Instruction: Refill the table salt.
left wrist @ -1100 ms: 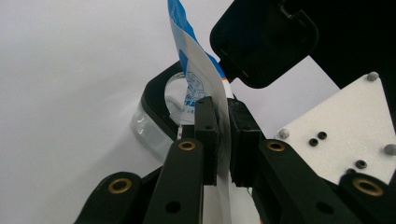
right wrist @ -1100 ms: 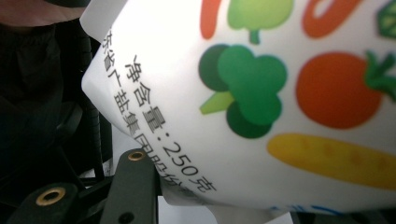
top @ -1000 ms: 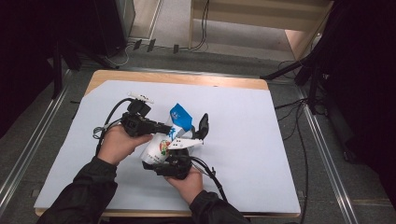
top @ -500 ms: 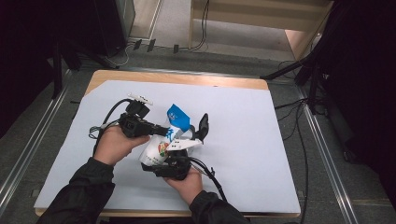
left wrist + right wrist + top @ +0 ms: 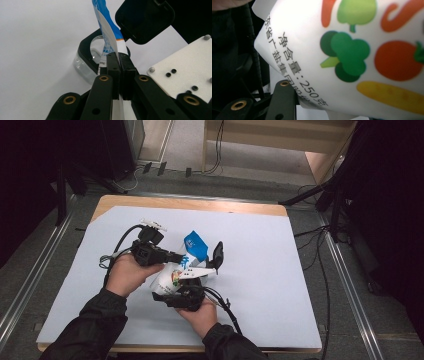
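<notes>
Pouch [image 5: 187,257], white with a blue upper part and printed vegetables, held above the near-middle of the white table sheet [image 5: 280,270], between both hands. Left gripper [image 5: 175,257]: jaws pressed together on the pouch's thin blue-and-white edge, clamp plain in the left gripper view [image 5: 119,65]. Right gripper [image 5: 192,277]: under the pouch body, jaws partly apart; one jaw lies against the white side, grip probable, contact not clearly seen. Clear container [image 5: 85,62] with black flip lid [image 5: 145,18] lies just beyond the clamped edge
</notes>
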Demonstrator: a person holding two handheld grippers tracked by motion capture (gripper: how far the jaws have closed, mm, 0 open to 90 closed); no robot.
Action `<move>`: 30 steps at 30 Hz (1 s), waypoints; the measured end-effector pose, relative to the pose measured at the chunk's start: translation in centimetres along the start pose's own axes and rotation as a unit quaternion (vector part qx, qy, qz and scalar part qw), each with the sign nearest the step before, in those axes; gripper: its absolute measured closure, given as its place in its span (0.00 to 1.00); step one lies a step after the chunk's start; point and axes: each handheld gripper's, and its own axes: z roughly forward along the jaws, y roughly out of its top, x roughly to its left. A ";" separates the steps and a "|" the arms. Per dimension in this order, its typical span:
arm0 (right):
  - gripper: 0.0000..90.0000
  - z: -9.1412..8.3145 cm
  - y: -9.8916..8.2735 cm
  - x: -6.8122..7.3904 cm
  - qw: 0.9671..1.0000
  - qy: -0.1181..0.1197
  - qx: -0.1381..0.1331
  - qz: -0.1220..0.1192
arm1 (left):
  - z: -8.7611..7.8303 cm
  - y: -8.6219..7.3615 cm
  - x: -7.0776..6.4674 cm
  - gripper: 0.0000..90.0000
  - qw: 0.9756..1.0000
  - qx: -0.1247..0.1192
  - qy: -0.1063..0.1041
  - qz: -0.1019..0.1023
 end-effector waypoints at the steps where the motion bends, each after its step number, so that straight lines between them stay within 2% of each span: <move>1: 0.66 0.0 0.0 0.0 1.000 0.004 -0.003 0.004 | 0.0 0.0 0.0 0.99 1.000 -0.003 -0.001 -0.001; 10: 0.67 -0.1 0.1 -0.2 0.999 0.027 -0.011 0.015 | -0.1 -0.1 0.2 0.96 1.000 -0.003 -0.017 -0.003; 14: 0.67 -0.1 0.1 -0.2 0.999 0.031 -0.015 0.019 | -0.1 0.0 0.2 0.97 1.000 -0.004 -0.010 -0.001; 30: 0.64 0.1 0.2 0.0 1.000 0.003 -0.008 0.001 | 0.1 -0.1 0.2 1.00 1.000 -0.013 0.006 0.003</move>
